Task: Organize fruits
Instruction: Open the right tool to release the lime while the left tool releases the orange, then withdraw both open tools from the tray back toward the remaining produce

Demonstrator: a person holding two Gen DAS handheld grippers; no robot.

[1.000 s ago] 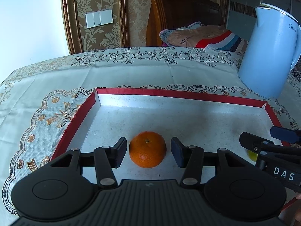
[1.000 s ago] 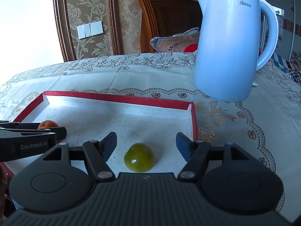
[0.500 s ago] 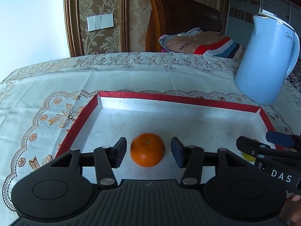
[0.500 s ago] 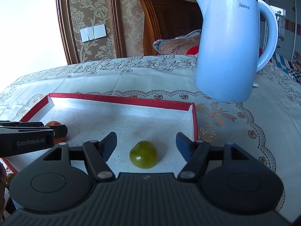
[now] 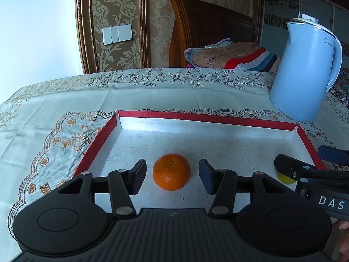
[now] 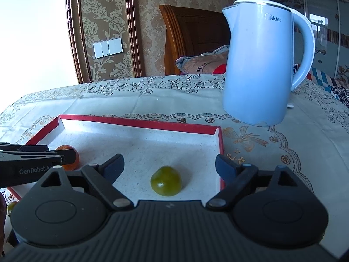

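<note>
Red-rimmed tray [image 5: 209, 119] holding 2 fruits. Left gripper [image 5: 172, 175], jaws just widened, brackets the orange [image 5: 171, 172] without contact. Right gripper [image 6: 169, 166], jaws just spread wide, flanks the green fruit [image 6: 166, 181] untouched. Blue kettle [image 6: 259, 69] stands at 1 o'clock.

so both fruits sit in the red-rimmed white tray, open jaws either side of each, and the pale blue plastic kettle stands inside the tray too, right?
Not quite: the pale blue plastic kettle stands on the tablecloth beyond the red-rimmed white tray, as the right wrist view shows. The round orange fruit and the round green fruit do sit inside, between open jaws.
</note>
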